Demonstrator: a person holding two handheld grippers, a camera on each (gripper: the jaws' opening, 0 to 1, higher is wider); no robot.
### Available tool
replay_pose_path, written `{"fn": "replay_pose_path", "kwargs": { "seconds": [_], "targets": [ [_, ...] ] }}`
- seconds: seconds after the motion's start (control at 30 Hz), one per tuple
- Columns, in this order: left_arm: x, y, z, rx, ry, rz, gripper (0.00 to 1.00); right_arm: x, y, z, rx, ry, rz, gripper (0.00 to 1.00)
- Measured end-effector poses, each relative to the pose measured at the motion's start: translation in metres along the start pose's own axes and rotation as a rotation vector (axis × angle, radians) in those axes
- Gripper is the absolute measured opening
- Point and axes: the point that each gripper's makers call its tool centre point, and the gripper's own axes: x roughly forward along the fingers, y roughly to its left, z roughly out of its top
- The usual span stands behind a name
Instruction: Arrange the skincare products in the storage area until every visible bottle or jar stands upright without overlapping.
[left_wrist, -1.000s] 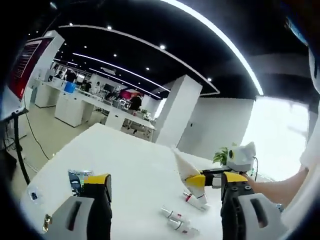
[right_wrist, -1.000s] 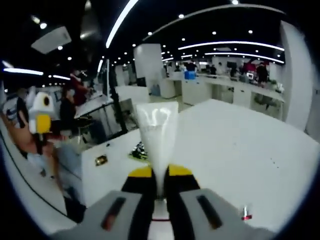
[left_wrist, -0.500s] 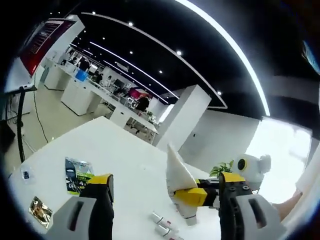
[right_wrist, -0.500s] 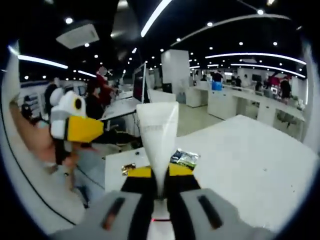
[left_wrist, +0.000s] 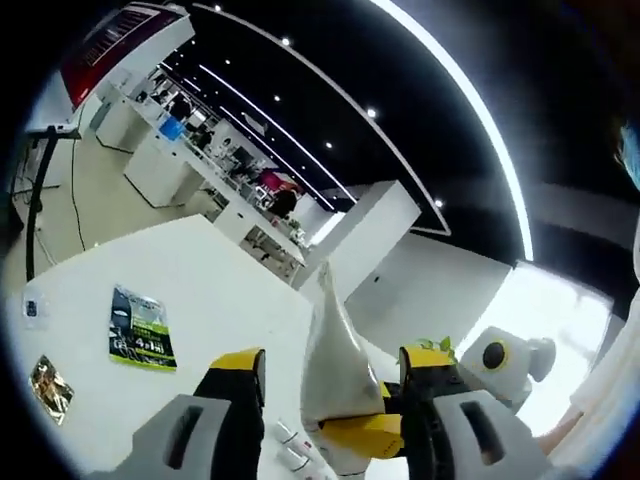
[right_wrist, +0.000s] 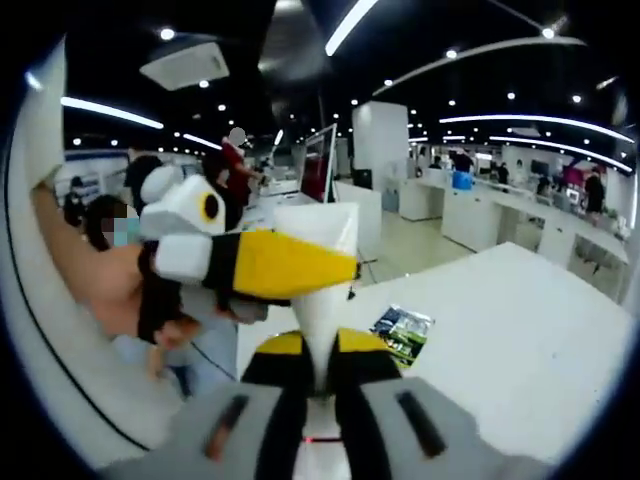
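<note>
Tube, white soft plastic squeeze type (right_wrist: 318, 262), pinched low by right gripper (right_wrist: 318, 372); left gripper (left_wrist: 325, 385) jaws spread around flat crimped end. Likely light, squashy, slippery: grip stiff shoulder near cap.

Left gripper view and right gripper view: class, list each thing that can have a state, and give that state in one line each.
White tube: clamped near its lower end, held up off the table, crimped end uppermost.
Right tongs: shut on the white tube.
Left tongs: open, jaws on either side of the tube.
Small bottles: lying on their sides on the white table.
Green packet: lying flat.
</note>
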Motion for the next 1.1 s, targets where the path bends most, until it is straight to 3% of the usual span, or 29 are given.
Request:
{"fn": "replay_pose_path", "kwargs": {
  "seconds": [0.13,0.27,0.57,0.8,0.93,1.1],
  "targets": [
    [0.001,0.003,-0.008,-0.005,0.038,0.001,0.46,0.002,0.007,0.004,-0.01,-0.014,0.023,0.07],
    [0.001,-0.009,-0.01,0.012,0.052,-0.043,0.36,0.005,0.009,0.001,-0.006,-0.006,0.033,0.07],
    [-0.002,0.002,-0.014,0.046,0.108,0.017,0.31,0.008,0.012,-0.004,0.028,0.002,0.037,0.1],
    [-0.013,0.01,-0.016,0.052,0.118,0.064,0.27,0.017,0.02,-0.009,0.037,0.027,0.055,0.13],
    [-0.023,0.016,-0.02,0.045,0.123,0.111,0.25,0.019,0.03,-0.015,0.016,0.008,0.076,0.15],
    [-0.039,0.029,-0.029,0.041,0.136,0.191,0.23,0.027,0.044,-0.028,0.029,0.019,0.152,0.17]
  ]
}}
